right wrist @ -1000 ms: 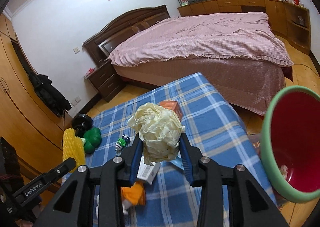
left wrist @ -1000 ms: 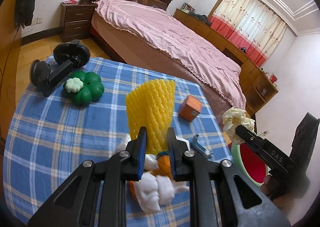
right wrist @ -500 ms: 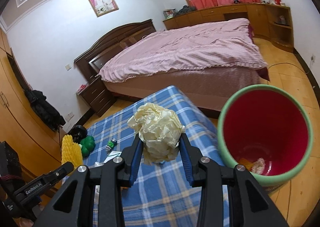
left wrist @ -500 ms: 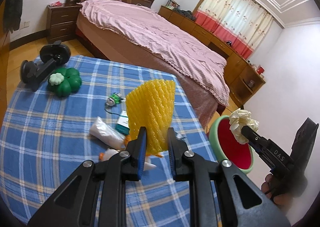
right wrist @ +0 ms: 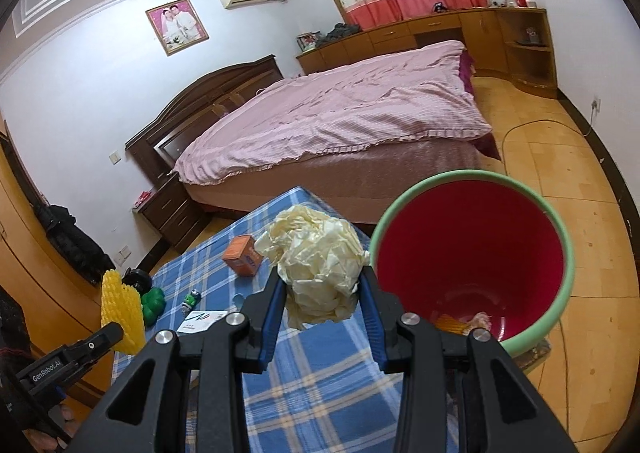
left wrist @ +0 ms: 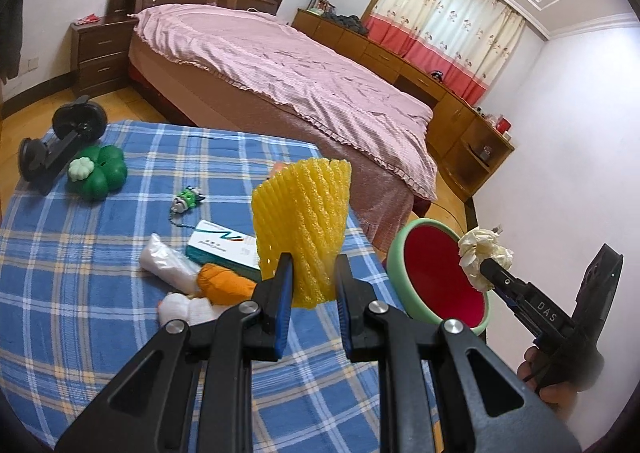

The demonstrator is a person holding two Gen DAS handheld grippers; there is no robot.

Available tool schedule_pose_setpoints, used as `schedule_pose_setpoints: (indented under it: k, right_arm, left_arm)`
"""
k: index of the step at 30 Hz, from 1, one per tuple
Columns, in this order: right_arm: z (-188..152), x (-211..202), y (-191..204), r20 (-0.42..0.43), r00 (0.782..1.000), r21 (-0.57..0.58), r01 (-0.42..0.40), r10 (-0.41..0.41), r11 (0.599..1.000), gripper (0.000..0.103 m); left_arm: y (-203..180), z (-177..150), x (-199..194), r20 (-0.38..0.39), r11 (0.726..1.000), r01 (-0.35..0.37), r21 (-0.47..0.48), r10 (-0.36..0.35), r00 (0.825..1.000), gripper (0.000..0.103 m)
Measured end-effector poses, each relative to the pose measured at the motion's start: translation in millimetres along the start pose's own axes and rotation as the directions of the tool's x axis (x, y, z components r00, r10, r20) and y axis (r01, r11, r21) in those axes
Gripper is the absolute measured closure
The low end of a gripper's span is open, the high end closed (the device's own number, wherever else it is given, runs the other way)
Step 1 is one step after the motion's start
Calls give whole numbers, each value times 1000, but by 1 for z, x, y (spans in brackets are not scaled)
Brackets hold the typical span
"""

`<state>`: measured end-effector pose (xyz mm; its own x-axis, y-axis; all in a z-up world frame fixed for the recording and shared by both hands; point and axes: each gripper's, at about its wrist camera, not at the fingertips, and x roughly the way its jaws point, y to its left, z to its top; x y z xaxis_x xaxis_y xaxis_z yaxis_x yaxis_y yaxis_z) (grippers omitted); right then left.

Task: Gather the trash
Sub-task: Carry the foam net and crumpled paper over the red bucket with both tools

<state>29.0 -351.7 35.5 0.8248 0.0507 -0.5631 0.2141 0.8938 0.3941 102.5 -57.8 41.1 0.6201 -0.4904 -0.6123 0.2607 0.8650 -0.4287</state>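
Observation:
My left gripper (left wrist: 311, 277) is shut on a yellow foam fruit net (left wrist: 302, 221) and holds it above the blue plaid table (left wrist: 80, 293). My right gripper (right wrist: 323, 293) is shut on a crumpled cream paper ball (right wrist: 316, 265), just left of the rim of the red bin with a green rim (right wrist: 472, 253). The bin stands on the floor off the table's right edge and holds some scraps at its bottom. In the left wrist view the bin (left wrist: 440, 277) and the paper ball (left wrist: 482, 253) show at the right. The net also shows in the right wrist view (right wrist: 120, 301).
On the table lie a white box (left wrist: 222, 247), a white tube (left wrist: 168, 265), an orange and white plush toy (left wrist: 208, 293), a small green figure (left wrist: 186, 199), a green clover toy (left wrist: 98, 171), a black suction mount (left wrist: 60, 141) and an orange box (right wrist: 242, 255). A pink bed (left wrist: 300, 73) stands behind.
Both grippers moved right toward the bin with their loads. The right gripper and paper ball came closer to the bin's rim.

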Motion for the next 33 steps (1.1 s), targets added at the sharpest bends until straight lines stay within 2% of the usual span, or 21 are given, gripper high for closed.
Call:
schedule_pose_setpoints:
  k: [16,33]
  right_arm:
    - [12,-8,-56,21,999,41,46,-47,998,64]
    - [13,-4,-136,8,995,121,101,-103,987,64]
  left_arm:
    - [-62,5,32,-24,993,28,111,-25,999,84]
    - [-145,-20,112,-161,966,104,236,-66,985,84]
